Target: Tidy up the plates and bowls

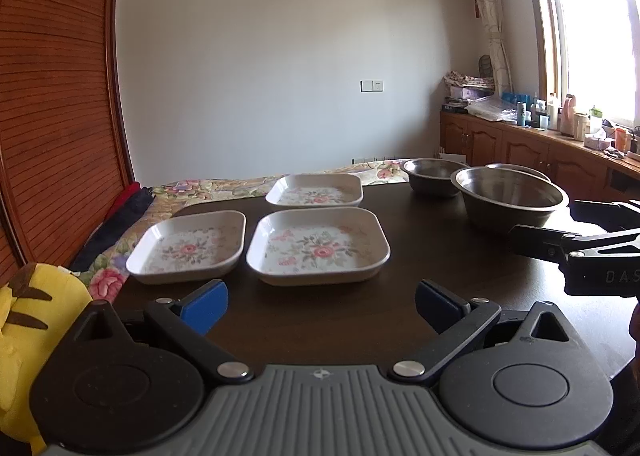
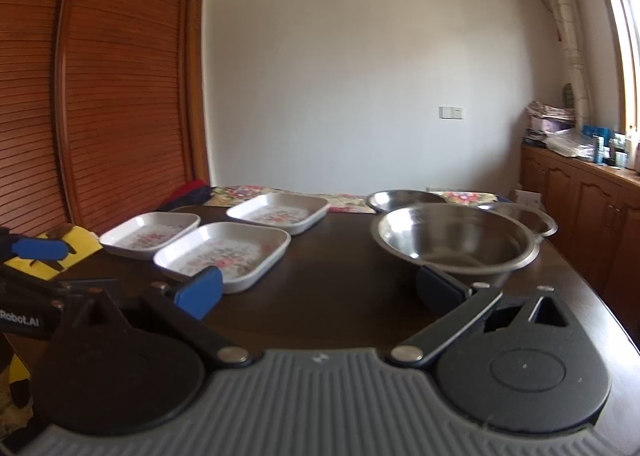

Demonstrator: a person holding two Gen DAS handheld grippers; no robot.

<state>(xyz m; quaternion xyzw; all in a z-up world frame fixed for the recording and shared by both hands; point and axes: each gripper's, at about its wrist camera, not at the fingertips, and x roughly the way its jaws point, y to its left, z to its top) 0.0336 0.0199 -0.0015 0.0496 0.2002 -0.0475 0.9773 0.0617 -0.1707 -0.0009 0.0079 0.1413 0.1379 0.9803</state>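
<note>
Three square white plates with a pink flower print lie on the dark round table [image 1: 440, 256]: a near one [image 1: 318, 246], one to its left [image 1: 188, 246] and one farther back [image 1: 316, 193]. To the right stand three steel bowls: a large near one [image 1: 510, 195], a smaller far one [image 1: 434, 175], and a third [image 1: 520, 168] mostly hidden behind the large one. My left gripper [image 1: 320, 306] is open just short of the near plate, empty. My right gripper [image 2: 320, 292] is open, its right pad close to the large bowl [image 2: 456, 244]; the plates [image 2: 224, 254] lie left of it.
A flowered cloth [image 1: 224, 185] covers the surface behind the table. A yellow plush toy [image 1: 36, 320] sits at the near left, with dark folded fabric [image 1: 120, 215] beside the slatted wooden doors. A wooden sideboard [image 1: 520, 143] with bottles runs along the window at right.
</note>
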